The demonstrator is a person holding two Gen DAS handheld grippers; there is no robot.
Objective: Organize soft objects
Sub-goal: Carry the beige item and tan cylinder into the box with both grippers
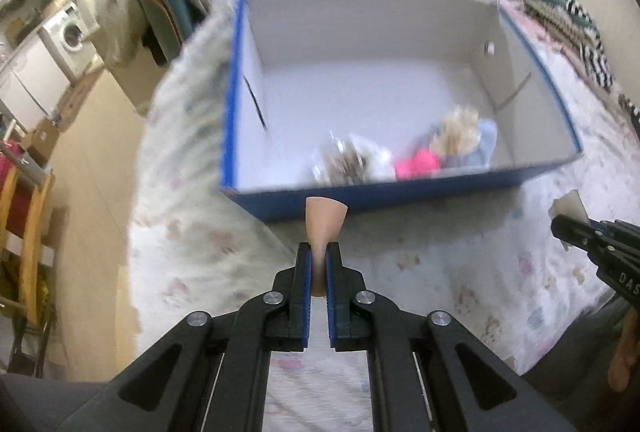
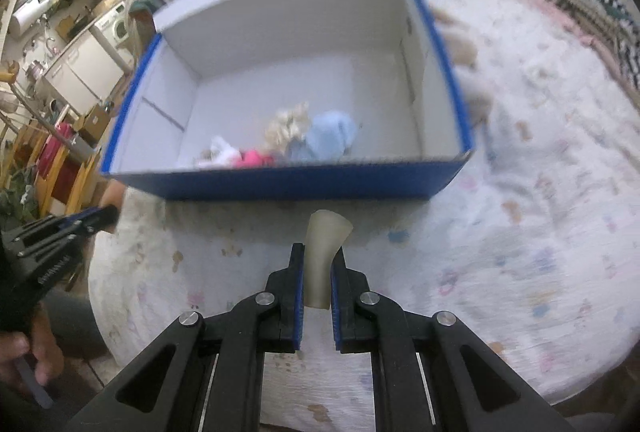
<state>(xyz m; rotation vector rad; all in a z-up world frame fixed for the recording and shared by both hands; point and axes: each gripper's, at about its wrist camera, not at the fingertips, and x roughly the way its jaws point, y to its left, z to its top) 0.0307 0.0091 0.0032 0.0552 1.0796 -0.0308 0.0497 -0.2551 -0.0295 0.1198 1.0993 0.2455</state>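
Left hand-held gripper [image 1: 319, 252] clenches a peach-coloured soft wedge [image 1: 325, 222] at lower centre, below the blue-walled, white-lined cardboard box [image 1: 400, 194]. Only the right view shows the right hand-held gripper [image 2: 318, 260] clamping a translucent cream wedge [image 2: 325, 238].

left gripper [image 1: 319, 252] fingers clamped, right gripper [image 2: 319, 256] likewise

My left wrist camera rides just behind the left tool [image 1: 318, 252] and looks steeply down past the bed's near edge, close above the blue box [image 1: 400, 188] on the bed [image 1: 460, 272]. My right wrist camera sits likewise behind the right tool [image 2: 318, 260], facing the same box [image 2: 296, 188] from slightly rightward. Both views share the box, the bedspread and the kitchen at upper left; each catches the other tool at its edge
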